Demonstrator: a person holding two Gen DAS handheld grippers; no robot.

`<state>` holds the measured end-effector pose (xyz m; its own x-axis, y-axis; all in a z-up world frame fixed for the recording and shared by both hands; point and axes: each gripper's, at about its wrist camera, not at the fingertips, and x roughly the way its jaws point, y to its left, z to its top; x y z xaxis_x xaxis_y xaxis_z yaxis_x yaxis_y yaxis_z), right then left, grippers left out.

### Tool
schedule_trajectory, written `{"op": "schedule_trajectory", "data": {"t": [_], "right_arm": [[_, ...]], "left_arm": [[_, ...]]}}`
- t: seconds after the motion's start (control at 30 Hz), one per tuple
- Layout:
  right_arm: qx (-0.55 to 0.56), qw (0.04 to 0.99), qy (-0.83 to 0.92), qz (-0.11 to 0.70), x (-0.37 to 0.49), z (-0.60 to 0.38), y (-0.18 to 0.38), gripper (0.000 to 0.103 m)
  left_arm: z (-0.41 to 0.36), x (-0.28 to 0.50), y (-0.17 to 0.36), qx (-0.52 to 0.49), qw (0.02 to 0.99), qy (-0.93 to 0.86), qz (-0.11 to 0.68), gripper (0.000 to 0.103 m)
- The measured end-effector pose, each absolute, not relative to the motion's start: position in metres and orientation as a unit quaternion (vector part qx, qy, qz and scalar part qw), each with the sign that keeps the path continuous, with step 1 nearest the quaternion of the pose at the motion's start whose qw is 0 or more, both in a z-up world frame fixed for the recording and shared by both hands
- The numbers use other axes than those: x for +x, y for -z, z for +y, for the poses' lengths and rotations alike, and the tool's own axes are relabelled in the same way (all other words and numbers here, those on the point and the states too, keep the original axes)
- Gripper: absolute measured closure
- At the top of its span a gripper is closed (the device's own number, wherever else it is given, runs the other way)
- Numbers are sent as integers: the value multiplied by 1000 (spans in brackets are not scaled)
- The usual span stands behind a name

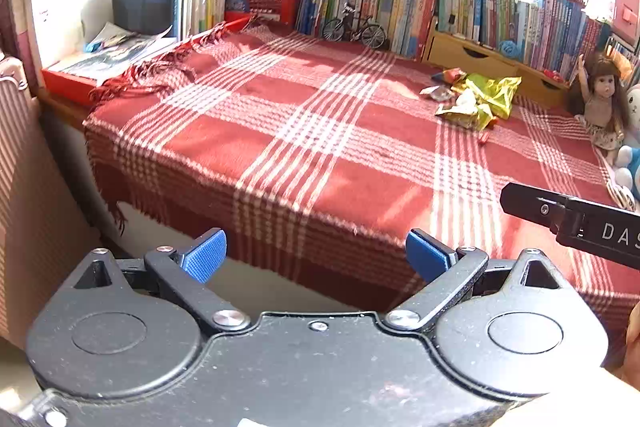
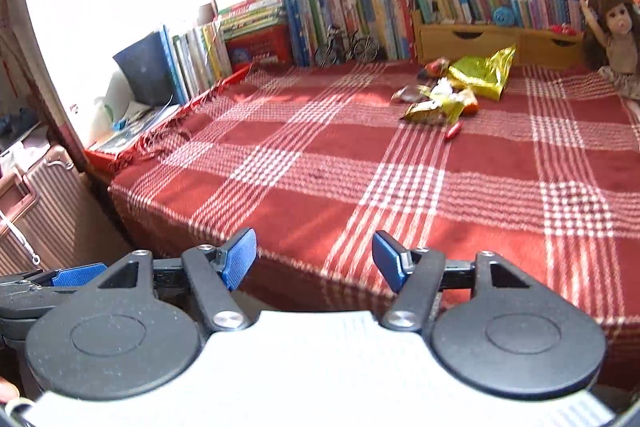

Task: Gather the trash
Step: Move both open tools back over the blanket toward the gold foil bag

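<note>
Left wrist view: both claws, left claw (image 1: pixel 316 253) and right claw (image 2: pixel 314 259), were held open and empty, well short of the wrappers (image 1: pixel 476 97) heaped near the doll (image 1: pixel 602 103), presumably for grasping.

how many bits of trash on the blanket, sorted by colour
yellow-green wrappers: 2
silver wrapper: 1
orange-red wrapper: 1
small red piece: 1
total: 5, though the pile overlaps, so more may be hidden

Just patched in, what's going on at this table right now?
A person holds both grippers near the front edge of the plaid blanket, and neither has picked up anything. The left gripper and right gripper are open and empty. The trash, a pile of yellow snack wrappers with a small red piece beside it, lies untouched at the far side near the doll.
</note>
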<state>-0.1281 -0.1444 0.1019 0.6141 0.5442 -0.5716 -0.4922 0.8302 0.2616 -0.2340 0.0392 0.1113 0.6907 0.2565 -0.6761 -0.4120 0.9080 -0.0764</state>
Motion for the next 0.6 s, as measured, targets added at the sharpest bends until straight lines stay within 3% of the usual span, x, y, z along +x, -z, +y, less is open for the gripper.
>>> {"op": "schedule_trajectory", "data": {"t": [0.3, 0.6], "right_arm": [[63, 930, -223, 285, -28, -170, -134, 23], [34, 936, -189, 293, 90, -183, -118, 22]], "left_arm": [[31, -119, -137, -111, 932, -145, 315, 6], [13, 24, -109, -122, 924, -131, 338, 5]]}}
